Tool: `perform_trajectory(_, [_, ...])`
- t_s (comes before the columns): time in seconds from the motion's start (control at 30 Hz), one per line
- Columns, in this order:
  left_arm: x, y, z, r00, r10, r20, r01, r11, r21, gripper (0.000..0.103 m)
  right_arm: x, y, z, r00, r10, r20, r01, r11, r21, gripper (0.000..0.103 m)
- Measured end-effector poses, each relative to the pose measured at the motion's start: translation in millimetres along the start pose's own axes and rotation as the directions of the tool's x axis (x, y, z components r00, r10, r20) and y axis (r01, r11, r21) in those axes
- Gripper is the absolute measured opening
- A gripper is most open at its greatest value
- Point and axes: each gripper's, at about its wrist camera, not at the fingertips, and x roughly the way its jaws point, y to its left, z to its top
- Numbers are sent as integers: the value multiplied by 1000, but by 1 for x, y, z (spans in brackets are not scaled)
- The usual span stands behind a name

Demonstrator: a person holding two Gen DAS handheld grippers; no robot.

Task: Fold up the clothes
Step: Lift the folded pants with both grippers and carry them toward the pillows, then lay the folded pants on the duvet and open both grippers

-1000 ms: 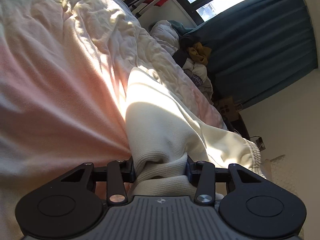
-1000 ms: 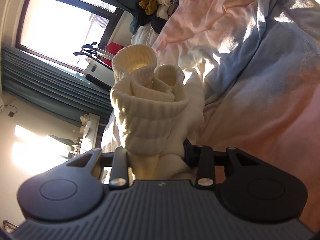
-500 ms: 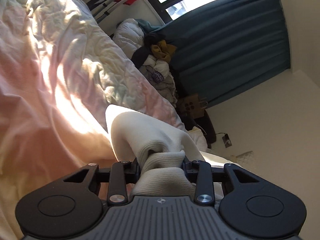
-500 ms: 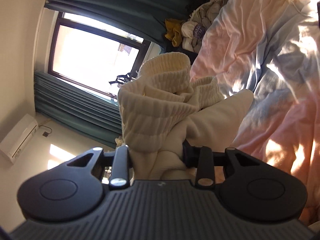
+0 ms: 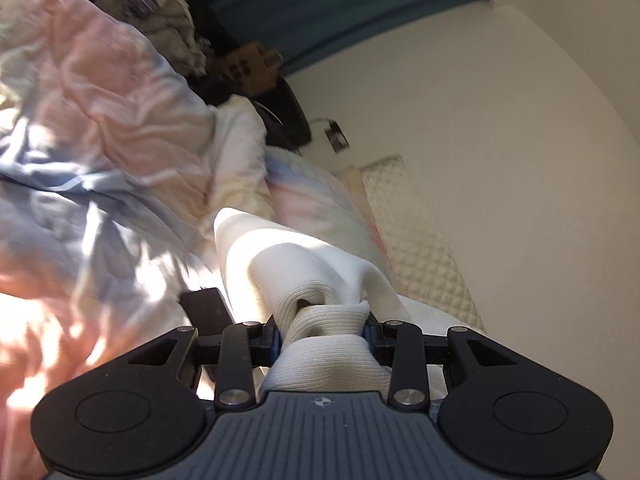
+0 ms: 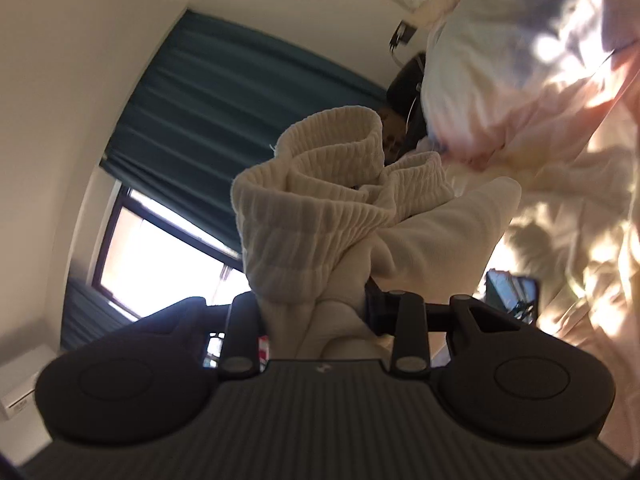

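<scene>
A cream garment with ribbed knit bands is held up off the bed by both grippers. My left gripper is shut on a bunched ribbed band, and smooth cream cloth stretches away from it over the bedding. My right gripper is shut on the cream garment at a thick wad, with ribbed cuffs curling above the jaws. The fingertips of both grippers are buried in fabric.
A rumpled pink, blue and cream duvet covers the bed. A dark phone-like slab lies on it near the left gripper. A heap of clothes, teal curtains, a quilted white pad, a window.
Both grippers swung fast across the room with the garment in them and rose a little. The views turned from the window side toward the wall and the bed's far end.
</scene>
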Motion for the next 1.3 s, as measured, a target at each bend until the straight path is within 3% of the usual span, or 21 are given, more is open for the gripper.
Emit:
perform_trajectory(0.17, [112, -16, -41, 982, -65, -177, 75, 996, 49, 36, -61, -49, 32, 976, -61, 208, 61, 998, 9, 36])
perform_trajectory(0.33, [186, -3, -72, 946, -54, -319, 92, 990, 105, 36, -98, -104, 32, 937, -163, 310, 149, 986, 69, 36])
perform_trajectory(0.57, [231, 49, -88, 874, -5, -485, 116, 973, 200, 36, -126, -174, -15, 908, -311, 280, 273, 947, 166, 36])
perform_trajectory(0.7, [239, 74, -101, 846, 67, -528, 104, 953, 286, 38, -131, -210, -54, 894, -384, 228, 319, 907, 276, 35])
perform_trajectory(0.83, [240, 83, -113, 844, 83, -530, 151, 912, 382, 47, -132, -240, -75, 894, -384, 233, 300, 897, 324, 37])
perform_trajectory(0.93, [236, 83, -116, 844, 99, -527, 150, 899, 411, 51, -130, -245, -82, 887, -384, 255, 296, 899, 324, 40])
perform_trajectory(1.0, [230, 70, -115, 862, 128, -491, 133, 877, 462, 60, -130, -242, -83, 884, -391, 258, 300, 895, 330, 41])
perform_trajectory(1.1, [219, 45, -114, 894, 184, -409, 95, 813, 575, 69, -129, -235, -80, 874, -421, 244, 327, 880, 345, 45])
perform_trajectory(1.17, [211, 31, -109, 917, 186, -354, 72, 794, 604, 80, -127, -227, -73, 863, -450, 230, 361, 868, 341, 48])
perform_trajectory(1.3, [182, 0, -102, 944, 185, -271, 38, 758, 651, 84, -128, -203, -68, 816, -539, 206, 471, 828, 303, 57])
